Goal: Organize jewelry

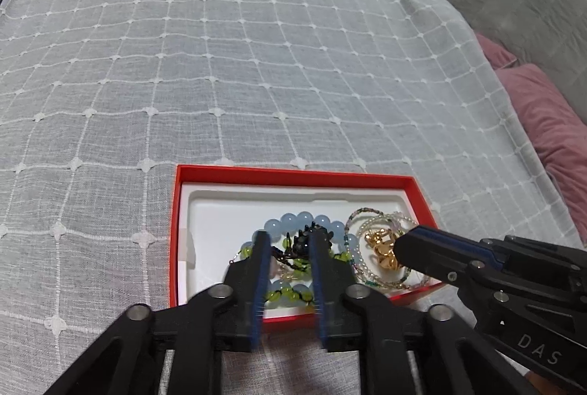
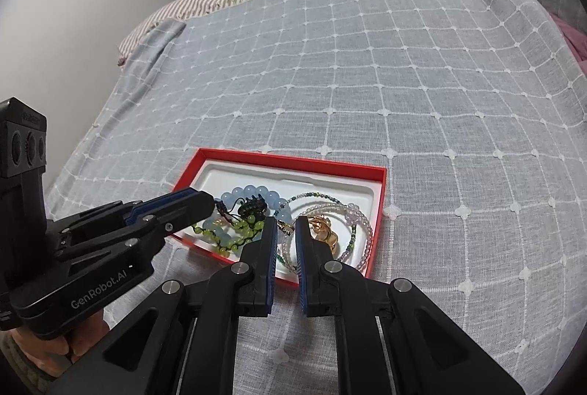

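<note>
A: Sitting on the grey checked bedspread (image 2: pixel 367 65), the red box (image 2: pixel 293 163) holds all the jewelry in its white tray (image 1: pixel 227 208). Why is everything crowded at one end?

B: My guess is that pieces get dropped in from the near side. The pale blue bead bracelet (image 1: pixel 293 220) lies about mid-tray, the green bead strand (image 2: pixel 234 237) and a dark charm (image 2: pixel 251 208) overlap it, and the gold piece (image 2: pixel 324 233) sits toward the box's right end, ringed by thin beaded strands (image 2: pixel 361 230). The far left part of the tray is bare.

A: And the grippers?

B: The left gripper (image 1: pixel 288 241) hovers over the blue bracelet and the charm, jaws parted moderately with nothing between them. I'd judge it is lined up to straddle the charm.

A: The right one?

B: The right gripper (image 2: pixel 286 226) reaches in from the box's near edge, over the thin strands beside the gold piece. A narrow gap is visible between the pads, and nothing is clamped.

A: Risk?

B: The strands overlap, so lifting one could likely drag its neighbours along.
</note>
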